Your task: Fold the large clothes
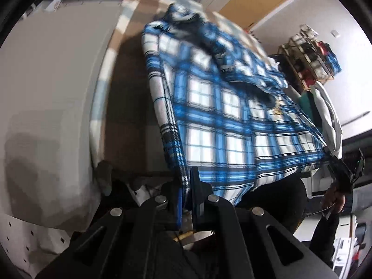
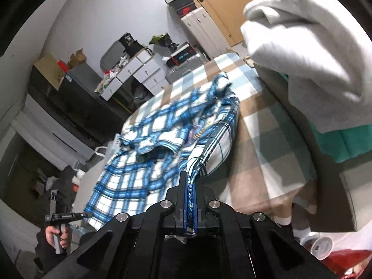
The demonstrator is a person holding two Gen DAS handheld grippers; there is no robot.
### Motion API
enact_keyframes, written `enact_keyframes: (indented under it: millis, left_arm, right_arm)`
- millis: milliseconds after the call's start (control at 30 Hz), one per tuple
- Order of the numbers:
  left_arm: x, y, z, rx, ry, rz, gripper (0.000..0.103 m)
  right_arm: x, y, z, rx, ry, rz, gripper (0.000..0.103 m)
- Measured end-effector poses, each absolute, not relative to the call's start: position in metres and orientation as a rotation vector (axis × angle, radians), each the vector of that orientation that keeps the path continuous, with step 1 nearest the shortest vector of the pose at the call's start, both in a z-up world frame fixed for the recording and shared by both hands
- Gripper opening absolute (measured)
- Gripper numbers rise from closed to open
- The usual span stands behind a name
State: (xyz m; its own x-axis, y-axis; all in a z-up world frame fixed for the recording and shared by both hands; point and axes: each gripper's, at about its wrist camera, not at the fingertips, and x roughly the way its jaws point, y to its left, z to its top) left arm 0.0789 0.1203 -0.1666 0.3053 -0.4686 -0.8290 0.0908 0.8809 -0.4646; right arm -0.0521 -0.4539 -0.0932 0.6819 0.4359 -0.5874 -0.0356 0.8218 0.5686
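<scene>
- Bedroom clutter rings the scene: white drawer units (image 2: pixel 141 67) piled with odds and ends, a suitcase (image 2: pixel 183 62) beside them, and a wooden door (image 2: pixel 230 4) at the back.
- Under everything lies a bed (image 2: pixel 253 125) with a cover checked in tan, white and pale blue.
- A blue-and-white plaid shirt (image 1: pixel 223 116) is spread on that cover, its near edge lifted off it and pulled taut between the two tools; the far part, with a rumpled sleeve, rests on the bed.
- The left gripper (image 1: pixel 186 186) has its jaws clenched on one corner of the shirt's hem, the cloth running up from between the blue pads.
- The right gripper (image 2: pixel 190 186) is likewise pinched tight on the other corner, a narrow fold of plaid caught between its pads.
- From the left wrist view, the person's right hand (image 1: pixel 334 200) shows at the right edge, around the tool's grip.
- From the right wrist view, the left hand (image 2: pixel 54 234) holds its handle at the lower left.
- A grey-white garment (image 2: pixel 309 46) lies heaped on the bed's right side, over something teal (image 2: pixel 341 141).
</scene>
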Motion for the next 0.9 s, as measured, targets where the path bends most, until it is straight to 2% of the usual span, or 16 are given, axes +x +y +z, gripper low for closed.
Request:
enact_keyframes:
  millis: [267, 533, 733, 900]
  left_arm:
    - [0.175, 0.078, -0.122, -0.288, 1.198, -0.413, 0.001]
    - [0.282, 0.123, -0.084, -0.447, 1.171, -0.364, 0.001]
    - [0.355, 0.140, -0.099, -0.485, 1.184, -0.275, 0.001]
    - [0.388, 0.154, -0.127, -0.515, 1.216, -0.236, 0.001]
  right_arm:
    - [0.002, -0.417, -0.079, 0.512, 0.837, 0.283, 0.003]
    - [0.114, -0.430, -0.027, 0.426, 0.872, 0.126, 0.003]
    - [0.232, -0.456, -0.034, 0.417, 1.033, -0.014, 0.003]
    - [0.294, -0.479, -0.058, 0.417, 1.122, -0.066, 0.005]
